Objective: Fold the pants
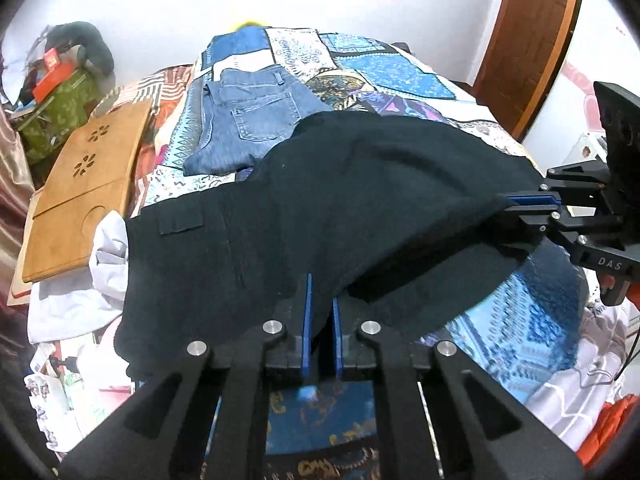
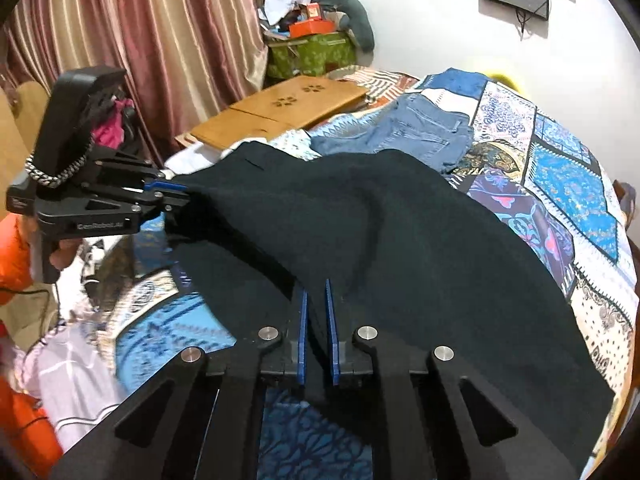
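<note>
Black pants lie spread across the patchwork bed cover, with their near edge lifted off it. In the left wrist view my left gripper is shut on the near hem, the dark cloth pinched between its blue pads. My right gripper comes in from the right and is shut on another part of the same edge. The right wrist view shows the black pants draped over my right gripper, which clamps the cloth. My left gripper grips the edge at the left.
Folded blue jeans lie on the bed beyond the black pants. A wooden lap tray and white cloth sit at the left side. A green box with clutter stands by the curtain. A brown door is far right.
</note>
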A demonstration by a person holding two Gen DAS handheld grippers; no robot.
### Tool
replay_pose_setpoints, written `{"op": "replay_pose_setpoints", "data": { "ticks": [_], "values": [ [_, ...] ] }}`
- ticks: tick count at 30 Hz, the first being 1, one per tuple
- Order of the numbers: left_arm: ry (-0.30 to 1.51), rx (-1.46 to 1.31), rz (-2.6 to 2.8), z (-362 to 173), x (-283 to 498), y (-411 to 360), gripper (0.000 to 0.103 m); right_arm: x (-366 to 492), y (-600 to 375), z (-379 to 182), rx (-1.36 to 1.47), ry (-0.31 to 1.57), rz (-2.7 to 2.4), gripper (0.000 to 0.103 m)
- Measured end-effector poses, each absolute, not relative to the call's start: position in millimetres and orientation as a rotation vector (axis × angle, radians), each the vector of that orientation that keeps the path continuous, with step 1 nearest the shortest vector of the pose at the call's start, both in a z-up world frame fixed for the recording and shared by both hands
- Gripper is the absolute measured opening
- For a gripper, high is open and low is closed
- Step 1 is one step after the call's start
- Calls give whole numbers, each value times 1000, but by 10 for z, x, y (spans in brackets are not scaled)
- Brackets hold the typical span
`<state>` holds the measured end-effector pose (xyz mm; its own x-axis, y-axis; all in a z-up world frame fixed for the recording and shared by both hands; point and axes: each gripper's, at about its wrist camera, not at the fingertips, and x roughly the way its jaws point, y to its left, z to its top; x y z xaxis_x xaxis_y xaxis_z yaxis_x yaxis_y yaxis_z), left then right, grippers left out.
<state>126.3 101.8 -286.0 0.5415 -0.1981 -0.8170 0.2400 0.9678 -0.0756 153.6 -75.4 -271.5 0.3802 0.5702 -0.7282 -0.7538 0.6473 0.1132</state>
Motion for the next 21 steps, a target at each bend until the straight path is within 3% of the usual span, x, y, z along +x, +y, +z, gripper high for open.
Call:
{"op": "replay_pose_setpoints", "data": {
  "ticks": [10,13,15,21],
  "values": [
    [1019,-15,-257,-3107,1084,1018,9,1414,-786,-2876,-216,876,858,12],
    [1028,-26,-259,-3055,1045,1057,14,1394,-898,-2816,-165,897,861,26],
    [1035,-48,-265,-2997,1006,1121,22,1353,-1018,-2762,-143,883,838,41],
    [1002,-126,-207,-2765,957,1394,35,1300,-1569,-2639,-95,831,686,43]
  ]
}}
